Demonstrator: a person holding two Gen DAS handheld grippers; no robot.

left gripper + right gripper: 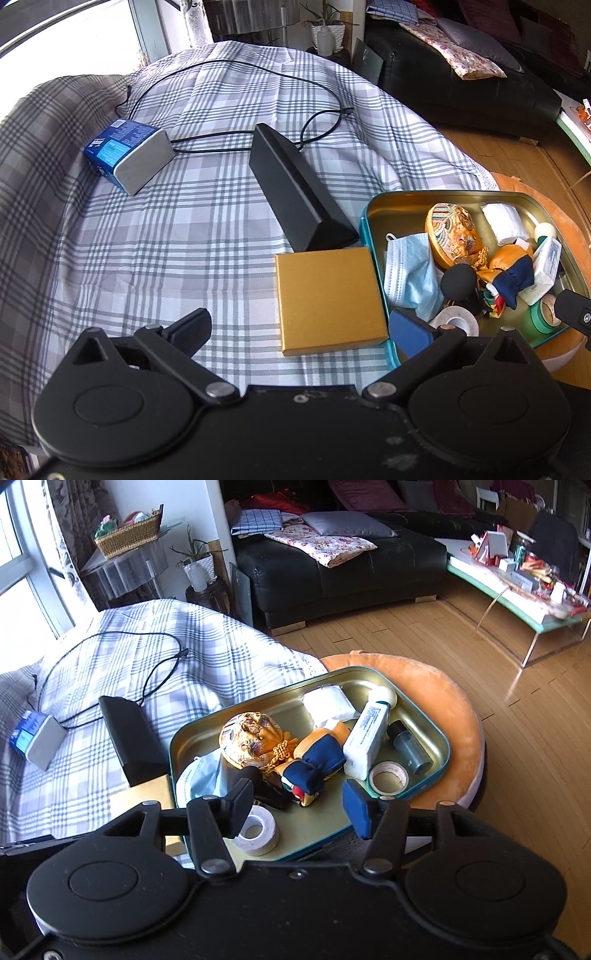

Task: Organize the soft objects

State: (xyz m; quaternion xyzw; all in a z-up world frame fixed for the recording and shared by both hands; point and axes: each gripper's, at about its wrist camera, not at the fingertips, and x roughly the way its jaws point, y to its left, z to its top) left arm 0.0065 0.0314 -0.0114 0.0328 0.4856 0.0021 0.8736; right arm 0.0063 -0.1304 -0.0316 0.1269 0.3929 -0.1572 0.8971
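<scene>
A teal-rimmed metal tin (pixel 373 210) (pixel 184 738) sits on an orange cushion at the bed's edge. In it lie a patterned orange pouch (pixel 452 232) (pixel 251 738), a navy and orange fabric pouch (pixel 513 269) (pixel 317 760), a blue face mask (pixel 410 273) (pixel 201 775) and a white soft packet (pixel 504 221) (pixel 328 701). My left gripper (pixel 303 328) stands wide open over the bedspread and a gold box, left of the tin. My right gripper (pixel 299 806) hangs open above the tin's near end, nothing pressed between its pads.
The tin also holds tape rolls (pixel 256 830), a white tube (pixel 367 738) and a small vial (pixel 410 751). On the checked bedspread lie a gold box (pixel 328 299), a long black box (pixel 291 184), a blue pack (pixel 125 158) and a black cable (pixel 258 74). A black sofa (pixel 332 572) stands beyond.
</scene>
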